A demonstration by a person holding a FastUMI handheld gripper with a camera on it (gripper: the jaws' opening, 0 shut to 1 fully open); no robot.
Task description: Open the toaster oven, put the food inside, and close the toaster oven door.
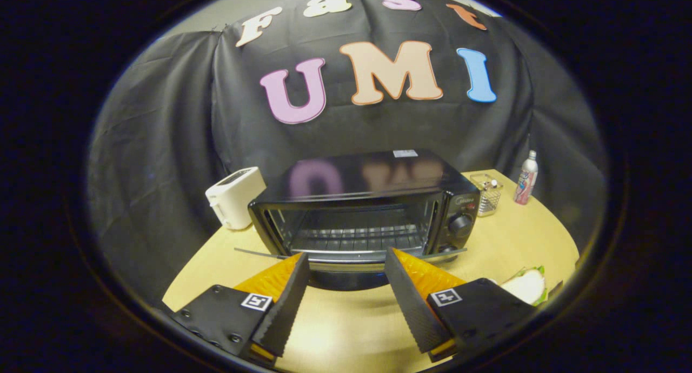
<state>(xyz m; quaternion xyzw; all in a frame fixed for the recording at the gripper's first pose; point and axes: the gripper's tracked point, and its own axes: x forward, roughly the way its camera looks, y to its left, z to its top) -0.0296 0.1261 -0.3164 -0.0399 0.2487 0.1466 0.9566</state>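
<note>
Spread apart and empty, the gripper (346, 265) fingers were held just before the toaster oven (362, 213), whose door (346, 265) lay dropped open on the table (519, 238). Food (527, 285) was seen beside the right finger; it should be gripped gently, then carried level onto the rack (354, 235).

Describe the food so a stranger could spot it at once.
Start at the black toaster oven on the wooden table. The food lies beside the open gripper, nearer than the bottle. It alone is pale with green edging.
</note>
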